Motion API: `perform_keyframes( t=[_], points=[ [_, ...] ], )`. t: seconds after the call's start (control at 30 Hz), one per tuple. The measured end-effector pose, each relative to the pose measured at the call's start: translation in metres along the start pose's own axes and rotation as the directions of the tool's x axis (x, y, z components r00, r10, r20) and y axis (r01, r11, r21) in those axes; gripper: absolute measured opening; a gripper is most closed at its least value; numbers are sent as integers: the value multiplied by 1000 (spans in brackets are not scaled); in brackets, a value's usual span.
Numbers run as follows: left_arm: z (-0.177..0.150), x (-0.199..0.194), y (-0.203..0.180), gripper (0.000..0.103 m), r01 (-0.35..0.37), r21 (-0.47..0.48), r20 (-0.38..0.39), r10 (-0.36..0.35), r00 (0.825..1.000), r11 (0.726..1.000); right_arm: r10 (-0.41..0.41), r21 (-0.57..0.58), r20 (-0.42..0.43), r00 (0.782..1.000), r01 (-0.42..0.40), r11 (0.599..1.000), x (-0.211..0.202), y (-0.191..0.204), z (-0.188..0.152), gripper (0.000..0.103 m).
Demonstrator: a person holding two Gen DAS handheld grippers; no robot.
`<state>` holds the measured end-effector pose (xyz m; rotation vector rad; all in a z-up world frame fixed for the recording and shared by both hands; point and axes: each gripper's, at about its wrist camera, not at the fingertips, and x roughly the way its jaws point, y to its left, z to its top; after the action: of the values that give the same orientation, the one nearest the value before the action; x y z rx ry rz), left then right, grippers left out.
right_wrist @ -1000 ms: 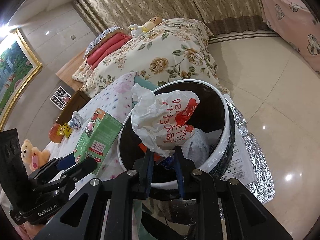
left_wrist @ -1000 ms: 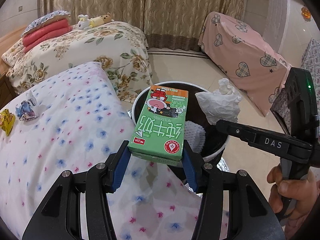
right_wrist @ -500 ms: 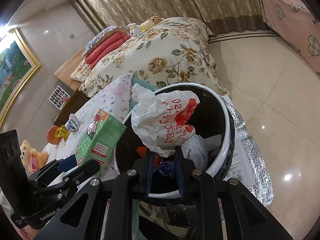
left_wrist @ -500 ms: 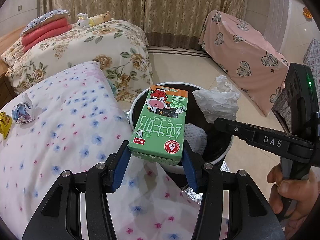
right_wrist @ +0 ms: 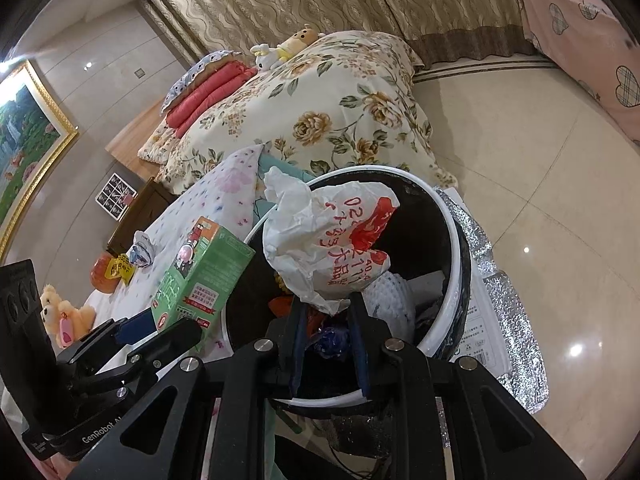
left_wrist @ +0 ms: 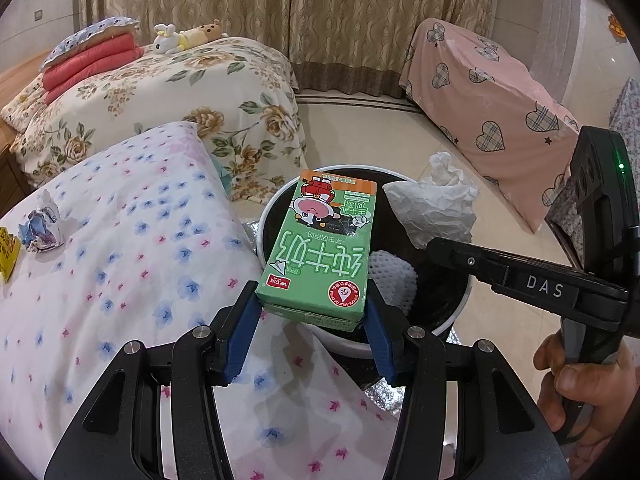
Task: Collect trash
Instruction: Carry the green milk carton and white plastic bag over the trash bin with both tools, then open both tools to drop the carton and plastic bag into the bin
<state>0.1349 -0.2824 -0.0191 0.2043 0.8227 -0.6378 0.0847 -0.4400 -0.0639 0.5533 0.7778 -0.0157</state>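
My left gripper [left_wrist: 312,312] is shut on a green milk carton [left_wrist: 324,244] and holds it over the near rim of the black trash bin [left_wrist: 448,316] with a white rim. The carton also shows in the right wrist view [right_wrist: 200,276]. My right gripper [right_wrist: 326,316] is shut on a crumpled white plastic bag with red print [right_wrist: 328,240], held above the bin's opening [right_wrist: 448,216]. The bag shows in the left wrist view [left_wrist: 436,208]. The bin holds other trash, including a white knitted item [left_wrist: 390,276].
A crumpled wrapper [left_wrist: 40,228] and a yellow packet [left_wrist: 8,252] lie on the flowered bedspread [left_wrist: 120,260] at left. A floral bed [left_wrist: 180,92] is behind, a pink covered piece of furniture [left_wrist: 492,108] at right. A silver foil bag [right_wrist: 500,312] lies beside the bin.
Both grippers have moved slightly toward the bin with their loads; the carton now reaches further over the rim. Both grips are unchanged.
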Motion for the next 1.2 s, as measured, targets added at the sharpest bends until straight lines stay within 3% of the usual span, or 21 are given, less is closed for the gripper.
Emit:
perform_keyframes(
  t=[0.57,0.77,0.83,0.9,1.07,1.2],
  points=[
    [6,5,-2,50,4,-4,-3,-4,1000,1000,-13,17,-19,1000,14,1000,7,-4,5,21],
    [8,6,-2,51,17,-1,-10,-17,1000,1000,-14,36,-17,1000,15,999,6,-8,7,25],
    [8,4,-2,54,14,-4,-8,-14,1000,1000,-18,40,-13,1000,19,999,5,-9,7,34],
    [6,1,1,64,11,-13,0,-11,1000,1000,-18,43,-5,1000,18,999,2,-8,7,41],
    [1,-10,11,66,-2,-43,20,3,1000,999,-11,43,16,1000,10,999,-6,-3,8,48],
    [-10,-21,32,67,-20,-95,31,23,999,995,-4,24,38,999,3,1000,-10,8,9,66]
  ],
)
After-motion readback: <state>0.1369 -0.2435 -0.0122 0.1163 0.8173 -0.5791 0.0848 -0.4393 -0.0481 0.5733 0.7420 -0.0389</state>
